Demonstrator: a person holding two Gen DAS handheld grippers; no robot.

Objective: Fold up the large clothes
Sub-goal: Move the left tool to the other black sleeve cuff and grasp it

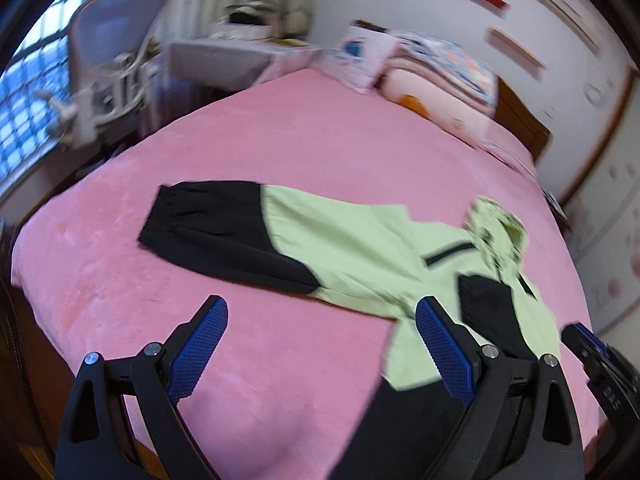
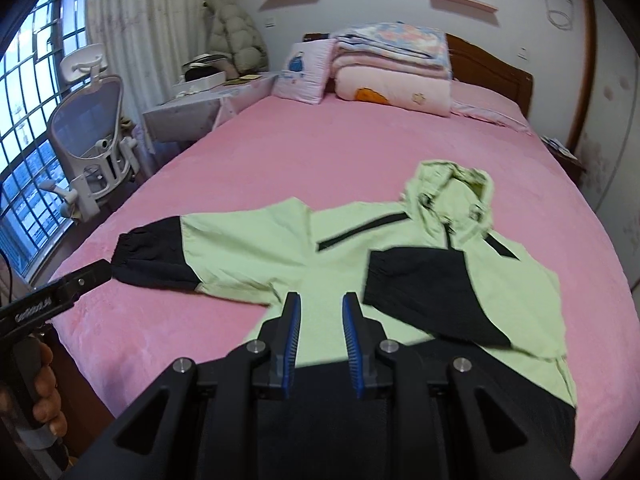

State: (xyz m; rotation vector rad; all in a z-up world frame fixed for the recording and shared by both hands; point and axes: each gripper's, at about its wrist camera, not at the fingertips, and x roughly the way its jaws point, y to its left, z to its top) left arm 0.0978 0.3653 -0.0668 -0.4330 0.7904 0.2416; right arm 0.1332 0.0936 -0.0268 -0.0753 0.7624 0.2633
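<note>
A light green and black hooded jacket point(image 2: 360, 248) lies front up on the pink bed point(image 2: 320, 148). Its left sleeve point(image 2: 192, 252) stretches out flat with a black cuff. Its right sleeve point(image 2: 424, 292) is folded across the chest. The hood point(image 2: 452, 188) points toward the headboard. My right gripper point(image 2: 320, 304) hovers above the jacket's lower body, jaws partly open and empty. My left gripper point(image 1: 320, 312) is wide open and empty above the bed near the jacket's point(image 1: 360, 248) left sleeve point(image 1: 224, 228). The left gripper also shows at the left edge of the right wrist view point(image 2: 80, 278).
Folded quilts point(image 2: 392, 68) and a pillow point(image 2: 304, 72) sit at the wooden headboard point(image 2: 500, 68). A bedside table point(image 2: 200, 108) and a grey office chair point(image 2: 92, 128) stand left of the bed, by a barred window point(image 2: 24, 120). The bed's near edge lies below both grippers.
</note>
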